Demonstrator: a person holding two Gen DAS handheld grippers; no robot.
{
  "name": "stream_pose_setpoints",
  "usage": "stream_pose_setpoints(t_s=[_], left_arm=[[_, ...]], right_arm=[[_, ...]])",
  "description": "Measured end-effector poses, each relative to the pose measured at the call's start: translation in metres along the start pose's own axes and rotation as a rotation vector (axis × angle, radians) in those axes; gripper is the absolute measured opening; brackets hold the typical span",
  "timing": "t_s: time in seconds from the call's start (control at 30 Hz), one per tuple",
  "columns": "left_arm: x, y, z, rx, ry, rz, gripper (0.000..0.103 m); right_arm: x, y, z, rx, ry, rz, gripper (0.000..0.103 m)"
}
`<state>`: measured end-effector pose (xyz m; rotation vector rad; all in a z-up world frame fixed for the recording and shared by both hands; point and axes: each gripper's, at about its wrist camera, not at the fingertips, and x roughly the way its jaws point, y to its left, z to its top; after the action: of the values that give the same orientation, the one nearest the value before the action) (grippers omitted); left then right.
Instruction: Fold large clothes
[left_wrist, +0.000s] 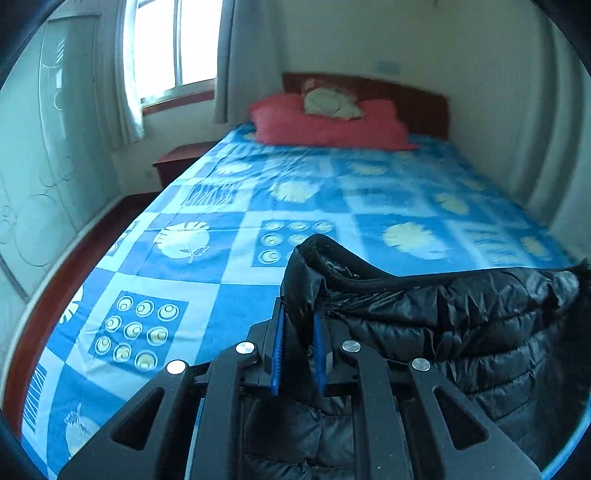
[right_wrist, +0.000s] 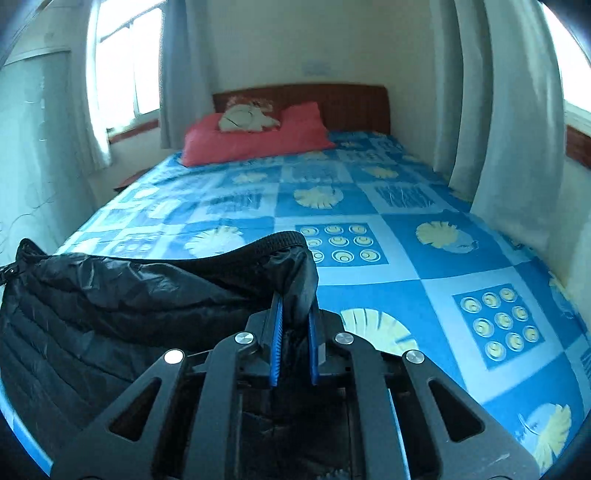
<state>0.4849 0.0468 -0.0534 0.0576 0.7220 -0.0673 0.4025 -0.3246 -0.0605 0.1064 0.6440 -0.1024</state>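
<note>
Two claws, one garment. Item: black quilted puffer jacket (left_wrist: 461, 325), held up off the foot end of the bed (left_wrist: 229, 280), strung between the claws along its ribbed black edge.

Left claw (left_wrist: 299, 343): clenched on a bunched corner of the jacket; the bulk of the garment hangs to this claw's right and below it, and the edge band rises just ahead of the fingertips.

Right claw (right_wrist: 295, 336): likewise clamped on the opposite corner; jacket (right_wrist: 110, 295) sags away to its left, with a zipper pull at the far left end.

Handling, by judgement: light, puffy, compressible; shiny shell likely slippery, so thin pinches may creep out. The bound edge and seams look the surest purchase, better than a mid-panel. Padding will spring back, so folds may need pressing flat.

Surroundings: blue patterned sheet ahead of both claws; red pillow (left_wrist: 325, 125) and wooden headboard (right_wrist: 332, 99) well beyond; curtains (right_wrist: 498, 110) to the right claw's right; window (left_wrist: 173, 44) ahead-left of the left claw.
</note>
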Motion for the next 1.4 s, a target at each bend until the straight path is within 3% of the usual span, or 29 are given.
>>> stream_pose_setpoints(t_s=[0.17,0.3,0.4,0.6,0.77,0.9,1.03,1.13,1.27,1.4], left_arm=[[0.080,-0.005,-0.023,0.009,0.141,0.099,0.014],[0.114,-0.006,-0.045,0.040,0.198,0.124,0.017],[0.126,-0.003,-0.050,0.020,0.211,0.106,0.021],[0.131,0.003,-0.059,-0.036,0.198,0.073,0.026],[0.137,-0.001,-0.060,-0.025,0.204,0.090,0.029],[0.137,-0.005,-0.056,0.002,0.211,0.118,0.032],[0.127,0.003,-0.050,-0.027,0.223,0.106,0.045],[0.110,0.008,-0.047,-0.039,0.222,0.089,0.058],[0.061,0.004,-0.050,-0.072,0.145,0.091,0.067],[0.023,-0.036,-0.057,-0.010,0.048,0.065,0.069]], right_arm=[[0.070,0.003,-0.022,-0.030,0.125,-0.041,0.011],[0.108,-0.001,-0.045,-0.014,0.238,-0.052,0.016],[0.125,-0.012,-0.051,0.044,0.287,-0.026,0.021],[0.133,-0.014,-0.055,0.068,0.294,-0.016,0.024],[0.137,-0.014,-0.057,0.069,0.296,-0.027,0.025],[0.132,-0.012,-0.053,0.051,0.286,-0.061,0.032],[0.108,-0.016,-0.047,0.065,0.244,-0.091,0.057],[0.082,-0.026,-0.046,0.105,0.204,-0.082,0.058],[0.046,-0.023,-0.048,0.113,0.146,-0.089,0.058],[0.025,0.017,-0.050,0.101,0.096,-0.014,0.058]])
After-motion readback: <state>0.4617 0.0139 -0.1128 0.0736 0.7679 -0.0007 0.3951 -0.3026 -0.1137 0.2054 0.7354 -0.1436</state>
